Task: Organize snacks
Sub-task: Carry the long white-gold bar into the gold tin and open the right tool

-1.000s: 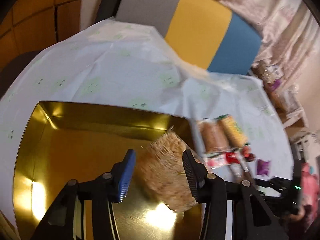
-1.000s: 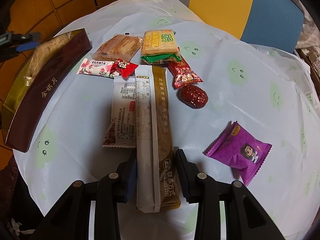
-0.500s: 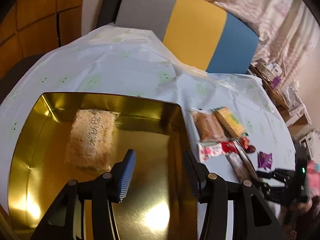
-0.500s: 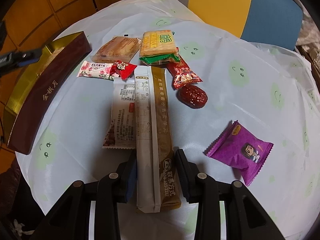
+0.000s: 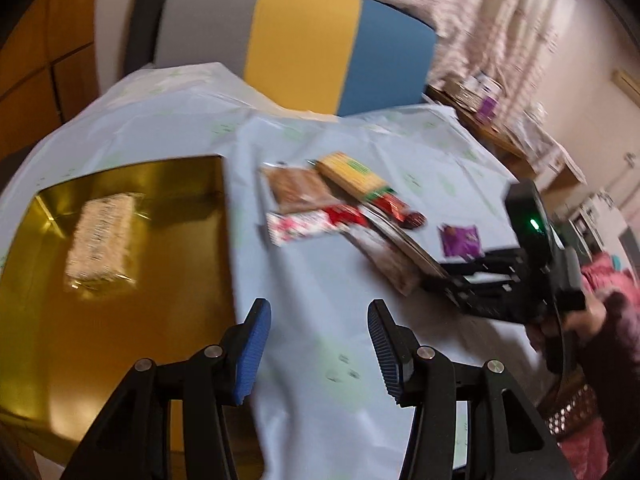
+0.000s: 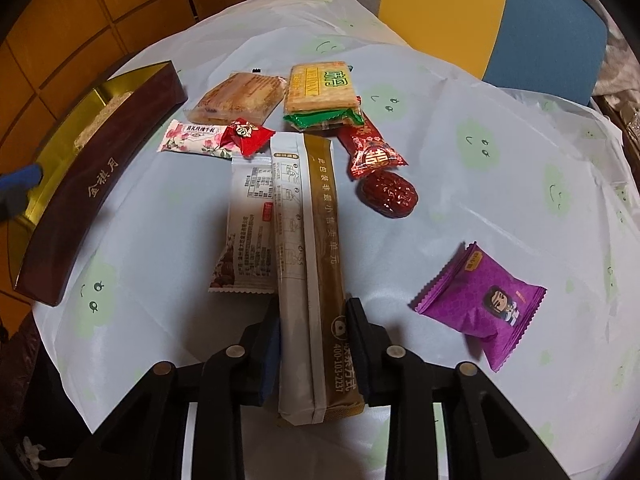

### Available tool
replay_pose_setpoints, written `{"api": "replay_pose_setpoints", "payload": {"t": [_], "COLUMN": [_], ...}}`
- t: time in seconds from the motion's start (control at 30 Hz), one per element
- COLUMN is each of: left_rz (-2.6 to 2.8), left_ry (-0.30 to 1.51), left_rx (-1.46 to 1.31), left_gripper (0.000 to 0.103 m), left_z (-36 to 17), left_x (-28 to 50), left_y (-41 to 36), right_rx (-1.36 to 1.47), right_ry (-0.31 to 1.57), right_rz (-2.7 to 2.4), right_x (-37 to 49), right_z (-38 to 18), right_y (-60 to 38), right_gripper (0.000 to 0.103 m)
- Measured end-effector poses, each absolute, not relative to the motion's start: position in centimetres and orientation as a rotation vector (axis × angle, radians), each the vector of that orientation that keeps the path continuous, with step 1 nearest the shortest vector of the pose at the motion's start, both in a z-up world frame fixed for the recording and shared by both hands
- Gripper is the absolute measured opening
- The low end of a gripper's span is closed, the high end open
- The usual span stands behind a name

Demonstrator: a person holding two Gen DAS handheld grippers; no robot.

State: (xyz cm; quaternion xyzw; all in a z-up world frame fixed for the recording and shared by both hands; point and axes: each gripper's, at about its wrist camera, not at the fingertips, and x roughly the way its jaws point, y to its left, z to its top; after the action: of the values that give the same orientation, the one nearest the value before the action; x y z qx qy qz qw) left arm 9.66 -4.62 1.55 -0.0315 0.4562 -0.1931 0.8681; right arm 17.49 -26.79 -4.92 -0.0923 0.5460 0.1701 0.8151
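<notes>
Tablecloth (image 6: 480, 184); stick packet (image 6: 308, 264) between right hand-held gripper (image 6: 314, 344) pads.

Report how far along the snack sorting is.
Done: one puffed rice bar lies in the gold tin. In hand: the right gripper is closing on the long brown-and-white packet; the left gripper is open and holds nothing. Left: the purple packet, red date, crackers and other wrapped snacks on the table.
</notes>
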Motion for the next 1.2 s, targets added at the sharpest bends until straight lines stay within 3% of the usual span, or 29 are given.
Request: {"api": "replay_pose_setpoints", "payload": {"t": [0.17, 0.77, 1.2], "left_rz": [-0.436, -0.463, -0.502], "left_ry": [1.0, 1.024, 0.938], "left_rx": [-0.031, 0.08, 0.128], "left_gripper": [0.051, 0.051, 0.052], "left_z": [-0.1, -3.9, -4.9], "left_x": [8.3, 5.1, 3.0], "left_y": [-7.1, -10.2, -9.7], "right_rx": [-0.237, -0.219, -0.092], "right_ry": [1.16, 1.171, 1.178], "right_rz": [0.369, 0.349, 0.257], "right_x": [17.0, 16.3, 13.9], "right_z": [-4.7, -5.1, -5.0], "right_y": [-26.3, -25.8, -26.3], "right_gripper": [0.022, 0.022, 0.022]}}
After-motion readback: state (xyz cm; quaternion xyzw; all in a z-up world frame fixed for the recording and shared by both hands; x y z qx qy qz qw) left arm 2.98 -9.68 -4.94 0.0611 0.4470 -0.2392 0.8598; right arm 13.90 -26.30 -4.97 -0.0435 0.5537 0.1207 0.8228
